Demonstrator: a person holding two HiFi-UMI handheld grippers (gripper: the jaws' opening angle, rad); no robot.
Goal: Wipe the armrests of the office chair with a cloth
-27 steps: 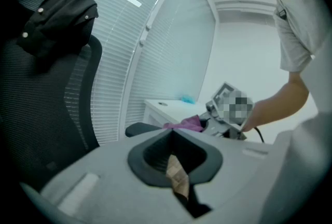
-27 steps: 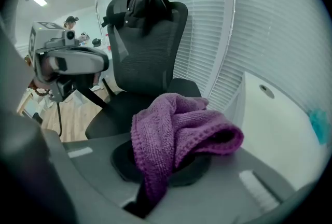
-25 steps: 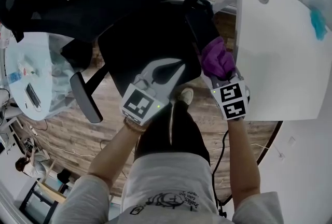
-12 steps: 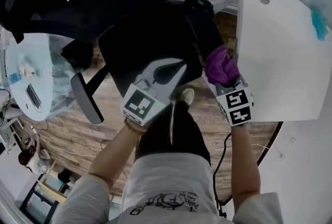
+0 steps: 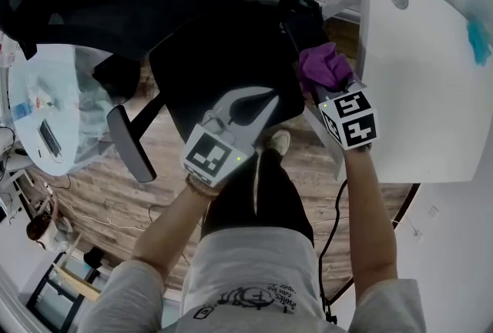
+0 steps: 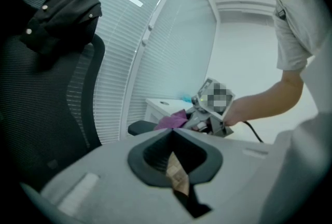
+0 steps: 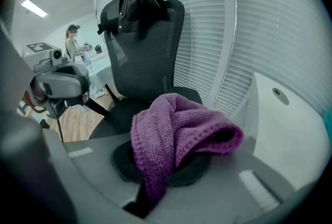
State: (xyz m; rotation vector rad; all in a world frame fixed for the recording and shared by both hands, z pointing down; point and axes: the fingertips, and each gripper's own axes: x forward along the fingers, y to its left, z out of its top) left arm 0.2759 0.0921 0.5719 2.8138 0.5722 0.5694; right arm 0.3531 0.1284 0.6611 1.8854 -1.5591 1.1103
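Observation:
A black office chair [image 5: 223, 54] stands below me, backrest at the upper left. Its right armrest [image 5: 299, 19] runs beside the white desk. My right gripper [image 5: 330, 86] is shut on a bunched purple cloth [image 5: 323, 66], which lies on that armrest. In the right gripper view the cloth [image 7: 176, 137] spills out of the right gripper [image 7: 168, 168] and hides its tips. My left gripper [image 5: 253, 103] is shut and holds nothing, hovering over the seat's front edge. The left armrest [image 5: 131, 142] sticks out at the left, untouched. From the left gripper [image 6: 174, 135] I see the cloth [image 6: 174, 119] on the right armrest [image 6: 141, 127].
A white desk [image 5: 420, 85] with a cable hole and a blue item [image 5: 475, 35] flanks the chair on the right. A round glass table [image 5: 42, 112] stands left. A dark garment [image 7: 136, 2] hangs on the backrest. A person [image 7: 72, 44] stands far off. My shoe [image 5: 276, 142] rests on the wood floor.
The right gripper slid the purple cloth back toward me, then forward along the right armrest toward its far end. The left gripper stayed put.

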